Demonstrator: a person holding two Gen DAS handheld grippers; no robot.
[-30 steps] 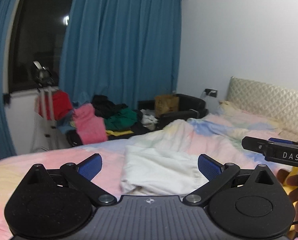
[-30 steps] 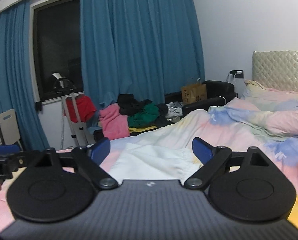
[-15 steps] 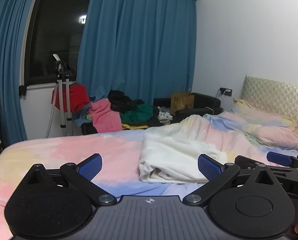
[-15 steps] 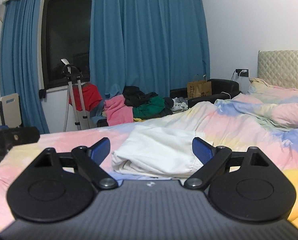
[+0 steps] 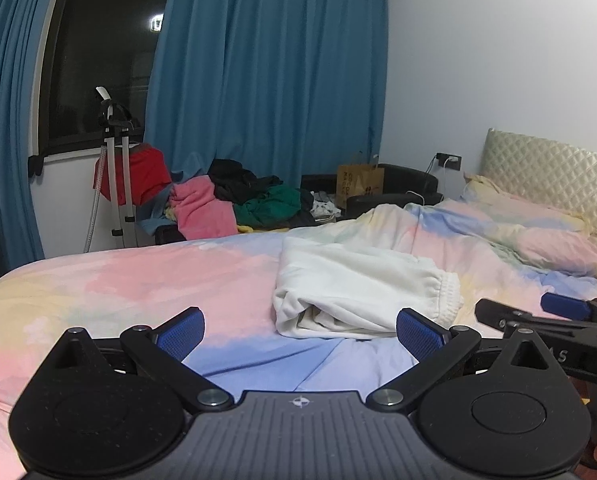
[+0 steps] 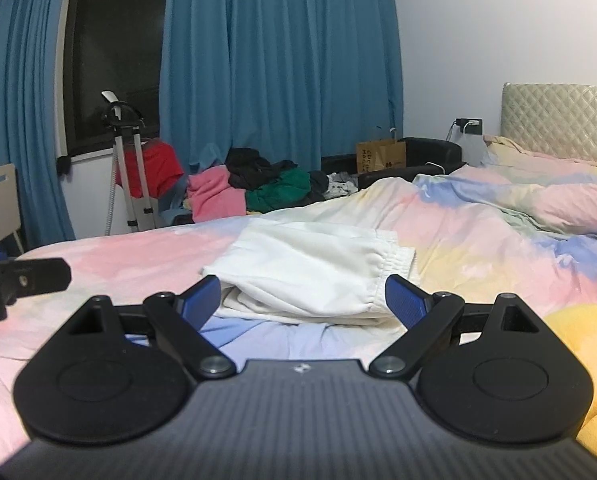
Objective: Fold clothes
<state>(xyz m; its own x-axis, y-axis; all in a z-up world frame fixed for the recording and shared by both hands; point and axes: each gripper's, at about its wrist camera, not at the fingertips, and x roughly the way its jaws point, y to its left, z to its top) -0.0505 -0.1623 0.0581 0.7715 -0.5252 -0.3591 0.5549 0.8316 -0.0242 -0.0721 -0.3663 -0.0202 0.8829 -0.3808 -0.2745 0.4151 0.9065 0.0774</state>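
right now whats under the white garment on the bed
The white garment lies on the pastel bedspread; pink and blue fabric shows around its edges. Its own folded layers show at the near edge. Anything beneath it is covered.

Blue curtains (image 5: 266, 80) flanking dark window (image 5: 102, 52), white wall (image 5: 498, 60), quilted cream headboard (image 5: 550, 184), pastel-sheeted bed (image 5: 138, 276), tripod (image 5: 116, 168), black armchair (image 5: 398, 192), wall socket (image 5: 448, 159).

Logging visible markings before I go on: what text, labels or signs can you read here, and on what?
"AS": partial white letters on the right gripper's body, the rest hidden.
Brown paper bag: dark print, too small to read.
Lit sign outside the window: too blurred to read.
White garment: no text visible.
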